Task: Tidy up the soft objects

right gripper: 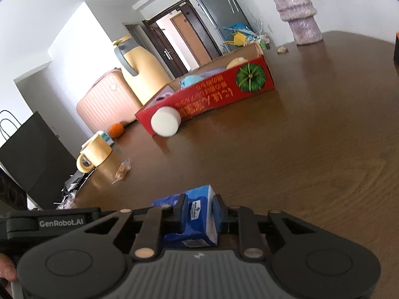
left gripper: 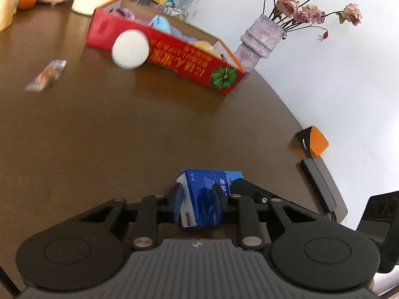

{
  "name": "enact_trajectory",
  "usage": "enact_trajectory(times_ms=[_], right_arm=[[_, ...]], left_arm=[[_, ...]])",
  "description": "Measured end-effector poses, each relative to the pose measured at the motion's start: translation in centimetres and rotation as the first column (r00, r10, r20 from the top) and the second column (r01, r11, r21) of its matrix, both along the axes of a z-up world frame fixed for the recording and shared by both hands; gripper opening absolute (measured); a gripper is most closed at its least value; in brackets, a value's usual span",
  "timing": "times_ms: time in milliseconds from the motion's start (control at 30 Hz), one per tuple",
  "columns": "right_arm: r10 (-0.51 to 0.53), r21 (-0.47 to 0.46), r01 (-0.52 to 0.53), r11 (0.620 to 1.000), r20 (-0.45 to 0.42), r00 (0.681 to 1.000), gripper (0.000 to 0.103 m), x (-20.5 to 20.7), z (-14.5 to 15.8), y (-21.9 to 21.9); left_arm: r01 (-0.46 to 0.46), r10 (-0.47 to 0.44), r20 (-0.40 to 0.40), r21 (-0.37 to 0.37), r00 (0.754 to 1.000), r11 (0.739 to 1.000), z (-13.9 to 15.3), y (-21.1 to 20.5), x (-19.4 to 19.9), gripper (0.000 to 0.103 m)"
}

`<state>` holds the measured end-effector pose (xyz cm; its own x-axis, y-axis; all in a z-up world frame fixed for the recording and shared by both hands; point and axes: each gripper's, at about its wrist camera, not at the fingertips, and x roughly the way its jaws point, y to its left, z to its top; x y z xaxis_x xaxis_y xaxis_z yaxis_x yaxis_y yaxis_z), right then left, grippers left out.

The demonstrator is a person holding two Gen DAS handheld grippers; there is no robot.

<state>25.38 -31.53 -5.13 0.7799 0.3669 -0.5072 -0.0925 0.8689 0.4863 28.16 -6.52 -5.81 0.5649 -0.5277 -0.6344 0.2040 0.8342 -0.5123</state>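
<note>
1. We are holding the blue tissue pack (left gripper: pixel 199 199) with both grippers at once. It is sitting low over the brown table (left gripper: pixel 124 137), right at the fingertips of each tool.
2. The left gripper (left gripper: pixel 197 196) is clamped on the pack: one pad is pressing its left face and the other its right face, with the soft wrapper bulging between them.
3. The right gripper (right gripper: pixel 199 211) is likewise clamped on the same pack (right gripper: pixel 197 214), gripping it from the opposite side. In the left wrist view, its black finger is showing just beyond the pack.
4. We are reading the pack's long axis as running forward, away from each gripper along its fingers, so both grips are crossing the narrow width.
5. The red box (left gripper: pixel 159 49) is lying ahead and to the left of the left gripper, well apart from it. From the right gripper (right gripper: pixel 207 94) it is lying straight ahead, also well apart.
6. The box is standing open at the top, with soft toys already inside. Its long axis is running slantwise across our line of approach.
7. A white foam ball (left gripper: pixel 131 49) is resting against the near wall of the box, outside it.
8. We are judging neither hand clearly nearer the box. The coming carry is calling for a lift over the near wall, clearing the ball.
</note>
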Motion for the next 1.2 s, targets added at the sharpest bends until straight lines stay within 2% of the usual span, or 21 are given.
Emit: enact_trajectory(times_ms=[100, 200, 300, 400, 567, 667, 733, 800, 867, 900, 933, 1000, 1067, 1200], right_arm=[[-0.013, -0.012, 0.014, 1.000, 0.053, 0.998, 0.018, 2.0, 2.0, -0.5], [-0.021, -0.046, 0.028, 0.999, 0.142, 0.990, 0.017, 5.9, 5.4, -1.4], [-0.043, -0.084, 0.064, 0.994, 0.233, 0.971, 0.016, 12.5, 9.3, -2.9], [-0.087, -0.085, 0.110, 0.990, 0.242, 0.966, 0.016, 20.3, 11.5, -4.7], [-0.121, -0.137, 0.147, 0.980, 0.182, 0.976, 0.016, 31.4, 11.1, -6.6], [-0.122, -0.211, 0.148, 0.966, 0.132, 0.984, 0.016, 36.4, 9.0, -6.9], [-0.126, -0.312, 0.157, 0.937, 0.119, 0.985, 0.016, 38.8, 7.5, -6.3], [-0.148, -0.383, 0.169, 0.908, 0.082, 0.986, 0.015, 40.4, 6.1, -6.0], [-0.142, -0.369, 0.149, 0.917, 0.046, 0.989, 0.015, 40.7, 5.8, -6.3], [-0.135, -0.361, 0.147, 0.921, 0.058, 0.989, 0.015, 40.5, 5.9, -6.2], [-0.135, -0.399, 0.149, 0.905, 0.063, 0.989, 0.015, 40.5, 6.1, -5.9], [-0.141, -0.436, 0.163, 0.885, 0.082, 0.987, 0.016, 39.7, 6.8, -5.8], [-0.137, -0.413, 0.159, 0.897, 0.083, 0.987, 0.016, 38.9, 7.8, -5.9], [-0.118, -0.439, 0.160, 0.884, 0.120, 0.986, 0.016, 35.3, 11.7, -5.4]], left_arm=[[0.005, -0.005, 0.041, 0.008, 0.999, 1.000, 1.3, -0.6, 1.6, 0.025], [0.018, -0.019, 0.114, 0.004, 0.993, 1.000, 4.0, -1.4, 5.4, 0.024], [0.018, -0.016, 0.227, -0.006, 0.974, 1.000, 7.9, -2.8, 11.3, 0.024], [0.013, -0.014, 0.281, 0.007, 0.960, 1.000, 11.0, -5.1, 18.8, 0.023], [-0.009, -0.026, 0.291, 0.117, 0.956, 0.993, 12.0, -9.7, 30.2, 0.023], [0.005, -0.037, 0.230, 0.138, 0.973, 0.990, 10.1, -11.0, 36.2, 0.017], [-0.001, -0.023, 0.168, 0.143, 0.986, 0.990, 8.0, -11.5, 39.0, 0.016], [0.028, -0.055, 0.128, 0.204, 0.990, 0.979, 5.8, -12.7, 41.3, 0.016], [0.036, -0.055, 0.069, 0.257, 0.996, 0.966, 4.0, -13.5, 42.5, 0.016], [0.038, -0.057, 0.061, 0.272, 0.997, 0.961, 3.4, -13.6, 42.6, 0.016], [0.038, -0.058, 0.064, 0.277, 0.996, 0.960, 3.2, -13.5, 42.4, 0.016], [0.037, -0.061, 0.083, 0.275, 0.995, 0.961, 3.7, -12.8, 41.7, 0.017], [0.034, -0.070, 0.114, 0.294, 0.991, 0.955, 4.8, -12.3, 40.6, 0.017], [-0.021, -0.046, 0.185, 0.341, 0.982, 0.940, 8.7, -10.1, 37.4, 0.019]])
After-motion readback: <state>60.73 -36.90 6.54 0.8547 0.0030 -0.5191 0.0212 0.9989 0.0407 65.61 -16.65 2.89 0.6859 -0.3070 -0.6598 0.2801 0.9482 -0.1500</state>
